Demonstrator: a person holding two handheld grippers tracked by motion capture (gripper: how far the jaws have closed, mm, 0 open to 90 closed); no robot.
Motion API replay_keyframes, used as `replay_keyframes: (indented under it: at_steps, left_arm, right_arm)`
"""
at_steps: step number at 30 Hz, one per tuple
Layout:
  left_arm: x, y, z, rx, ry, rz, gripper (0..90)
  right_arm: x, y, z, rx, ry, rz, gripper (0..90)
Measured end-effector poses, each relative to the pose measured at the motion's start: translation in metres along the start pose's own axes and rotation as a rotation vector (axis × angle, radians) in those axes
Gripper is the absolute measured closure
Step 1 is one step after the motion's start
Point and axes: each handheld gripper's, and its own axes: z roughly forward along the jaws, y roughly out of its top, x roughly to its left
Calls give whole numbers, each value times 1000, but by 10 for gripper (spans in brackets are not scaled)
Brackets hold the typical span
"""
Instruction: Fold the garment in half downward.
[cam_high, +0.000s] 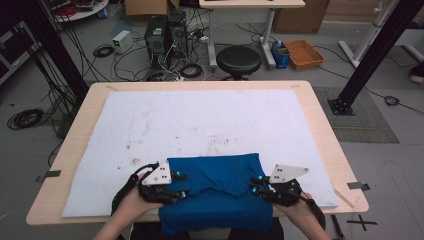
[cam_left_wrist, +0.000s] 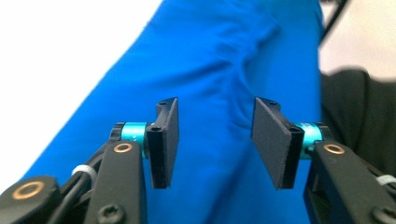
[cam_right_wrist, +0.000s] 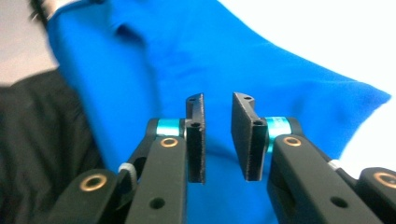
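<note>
At six o'clock on the table, a blue cloth (cam_high: 215, 192) lies folded on a white mat (cam_high: 200, 120), its near part draping over the table's front edge toward the person. Just at seven o'clock of the cloth, the left gripper (cam_high: 182, 185) hovers by the cloth's left edge; its jaws stand apart with nothing pinched between them, the blue fabric lying beyond the pads (cam_left_wrist: 170, 140) in the left gripper view. At five o'clock, the right gripper (cam_high: 254, 185) sits by the cloth's right edge, its jaws parted by a narrow gap, and nothing is clamped between its pads (cam_right_wrist: 243, 135) in the right gripper view. Each gripper carries a grey three-cornered plate on top. The mat beyond the cloth is stained with small brown marks toward the middle. Past the wooden table (cam_high: 325, 140), at twelve o'clock on the floor, a round black stool (cam_high: 238, 60) stands. Near it at eleven o'clock sit black computer towers (cam_high: 162, 35) among tangled cables, and at one o'clock an orange basket (cam_high: 304, 54) rests beside a blue box (cam_high: 281, 55). Black frame posts (cam_high: 372, 55) rise at both sides.
</note>
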Motion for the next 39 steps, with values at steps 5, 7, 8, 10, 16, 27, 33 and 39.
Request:
replay_keyframes:
  at_steps: [5,7,8,10,16,27,33,39]
  left_arm:
    - [23,6,-9,-40,125,-110,458]
    - [33,7,-10,-48,173,-151,457]
    - [39,7,-11,-44,205,-175,457]
    - [50,5,-11,-51,241,-237,458]
    - [73,-6,-2,7,309,-405,468]
    - [70,-16,13,85,369,-454,598]
    - [65,-16,18,95,363,-432,770]
    - [65,-16,17,89,359,-406,844]
  right_arm:
    - [-23,5,-10,-52,-120,104,656]
    - [-33,8,-11,-76,-153,158,637]
    - [-38,10,-11,-83,-175,189,610]
    - [-48,14,-7,-93,-200,243,596]
    - [-68,22,15,-73,-259,352,550]
    - [-72,19,48,43,-309,421,715]
    - [-70,15,49,59,-301,406,828]
    - [-69,18,45,32,-308,385,847]
